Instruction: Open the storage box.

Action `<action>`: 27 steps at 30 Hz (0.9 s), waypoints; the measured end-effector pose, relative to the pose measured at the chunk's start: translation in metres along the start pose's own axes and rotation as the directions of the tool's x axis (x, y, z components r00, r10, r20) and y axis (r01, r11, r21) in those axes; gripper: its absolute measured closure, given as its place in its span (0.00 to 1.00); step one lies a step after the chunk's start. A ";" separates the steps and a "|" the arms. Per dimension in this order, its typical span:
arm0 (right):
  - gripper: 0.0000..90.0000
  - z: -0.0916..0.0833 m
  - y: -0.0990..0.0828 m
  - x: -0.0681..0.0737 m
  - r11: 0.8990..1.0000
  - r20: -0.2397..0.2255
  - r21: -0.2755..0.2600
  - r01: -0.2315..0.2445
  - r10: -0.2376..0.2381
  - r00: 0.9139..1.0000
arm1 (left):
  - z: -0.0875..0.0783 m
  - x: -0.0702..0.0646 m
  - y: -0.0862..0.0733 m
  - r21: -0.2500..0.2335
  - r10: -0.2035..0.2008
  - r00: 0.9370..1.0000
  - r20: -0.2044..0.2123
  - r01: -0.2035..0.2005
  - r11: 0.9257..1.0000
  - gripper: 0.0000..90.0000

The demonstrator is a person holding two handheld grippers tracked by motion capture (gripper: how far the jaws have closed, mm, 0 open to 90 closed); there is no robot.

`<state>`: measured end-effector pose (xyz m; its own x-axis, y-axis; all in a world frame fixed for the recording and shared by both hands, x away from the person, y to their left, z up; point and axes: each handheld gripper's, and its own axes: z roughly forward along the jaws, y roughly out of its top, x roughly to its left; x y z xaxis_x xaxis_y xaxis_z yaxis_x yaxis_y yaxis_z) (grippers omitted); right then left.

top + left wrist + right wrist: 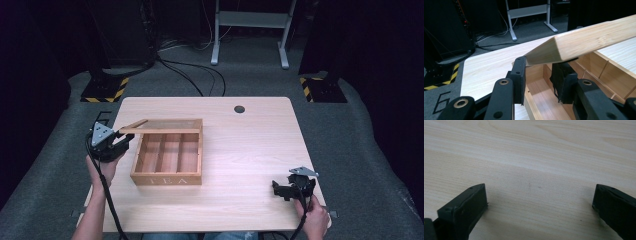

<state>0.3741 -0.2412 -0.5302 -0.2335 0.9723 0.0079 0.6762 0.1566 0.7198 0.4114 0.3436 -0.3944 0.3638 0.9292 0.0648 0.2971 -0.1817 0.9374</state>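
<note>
the tea box [167,159] is sitting left of the middle of the surface [250,150], nearer its left edge, with its lid [160,128] half raised on the far side. the left hand-held gripper [120,141] is clamping the lid's wooden frame at its left corner, jaws closed tight on the rail [584,41]. the lid is looking light and stiff, wood around a thin clear pane that is probably fragile, so gripping the rail, not the pane, is suiting it. the hinges are likely guiding its swing. the right hand-held gripper [287,189] is resting near the front right corner, jaws wide apart, holding nothing.
</note>
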 end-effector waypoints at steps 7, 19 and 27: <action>0.00 0.000 0.000 0.000 1.000 0.001 -0.001 0.000 0.000 1.000 | 0.003 0.005 0.010 0.021 -0.002 1.000 0.014 0.001 1.000 0.71; 0.00 0.000 0.000 0.000 1.000 -0.001 -0.001 0.000 0.000 1.000 | 0.008 0.013 0.026 0.057 -0.017 0.999 0.042 0.015 0.998 0.71; 0.00 0.000 0.000 0.000 1.000 -0.001 -0.001 0.000 0.000 1.000 | 0.012 0.017 0.035 0.072 -0.015 0.999 0.052 0.012 0.997 0.71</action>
<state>0.3742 -0.2412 -0.5303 -0.2339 0.9722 0.0084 0.6756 0.1564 0.7205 0.4393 0.3494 -0.3645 0.4046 0.9139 0.0326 0.3643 -0.1938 0.9109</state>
